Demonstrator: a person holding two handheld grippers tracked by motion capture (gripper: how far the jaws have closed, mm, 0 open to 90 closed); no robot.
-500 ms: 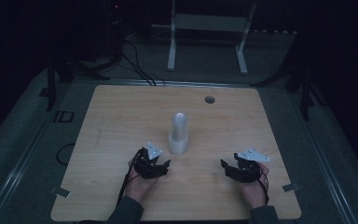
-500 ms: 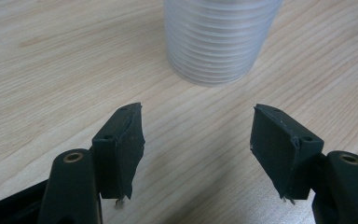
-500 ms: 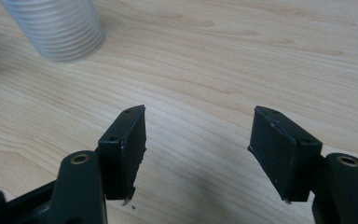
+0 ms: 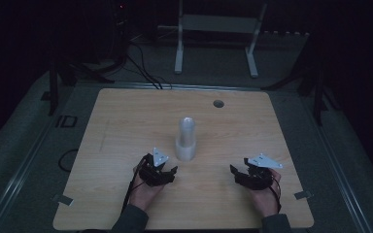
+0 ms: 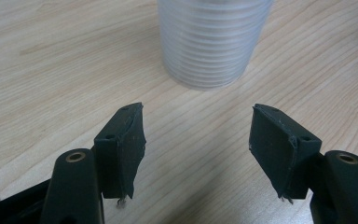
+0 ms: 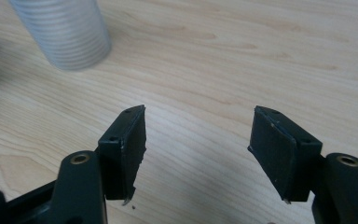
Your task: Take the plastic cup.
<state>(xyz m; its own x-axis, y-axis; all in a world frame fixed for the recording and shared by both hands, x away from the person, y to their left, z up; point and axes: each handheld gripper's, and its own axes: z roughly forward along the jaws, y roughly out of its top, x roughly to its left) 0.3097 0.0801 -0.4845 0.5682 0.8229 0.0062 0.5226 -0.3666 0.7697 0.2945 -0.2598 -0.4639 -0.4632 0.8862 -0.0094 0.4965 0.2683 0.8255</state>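
A ribbed, translucent white stack of cups stands upside down at the middle of the wooden table. My left gripper rests low on the table just left of and nearer than the stack. In the left gripper view the left gripper has its jaws apart with only bare wood between them, and the stack is a short way ahead. My right gripper lies near the front right. In the right gripper view the right gripper is open too, with the stack off at the upper left.
A small round hole sits in the table's far side. Beyond the table stands a white frame, with dark cables on the floor at the back left. Bits of tape mark the front corners.
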